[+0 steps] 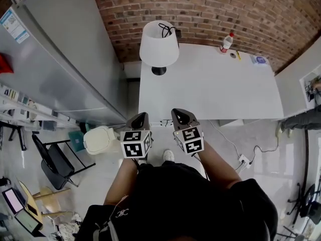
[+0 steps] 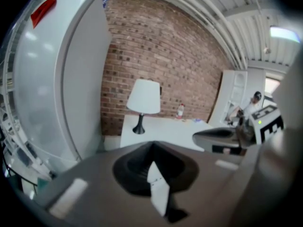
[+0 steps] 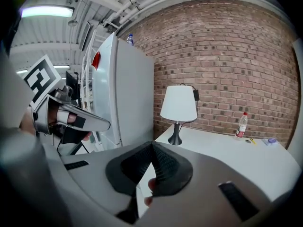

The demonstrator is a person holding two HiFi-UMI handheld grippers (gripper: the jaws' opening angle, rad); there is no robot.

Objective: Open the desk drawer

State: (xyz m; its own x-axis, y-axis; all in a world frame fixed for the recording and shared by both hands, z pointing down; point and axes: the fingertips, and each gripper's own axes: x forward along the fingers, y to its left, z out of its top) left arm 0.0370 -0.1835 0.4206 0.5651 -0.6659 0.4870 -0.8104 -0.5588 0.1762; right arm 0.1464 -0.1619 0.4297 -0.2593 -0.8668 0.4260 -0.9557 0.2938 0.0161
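Left hand-held gripper (image 1: 141, 117) and right hand-held gripper (image 1: 179, 113), jaws together and empty, hang at the near edge of the white rectangular bench (image 1: 215, 89); the drawer front, presumably just below and ahead, is hidden, equally near both.

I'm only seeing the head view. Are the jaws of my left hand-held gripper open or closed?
Observer: Closed. In its own view the left hand-held gripper has its jaws together, gripping nothing.
Operator: And the right one?
Observer: Same. The right hand-held gripper shows jaws together at the tips, holding nothing.
Operator: Anything overhead I can't see?
Observer: Yes, the right gripper view shows a lit strip light above.
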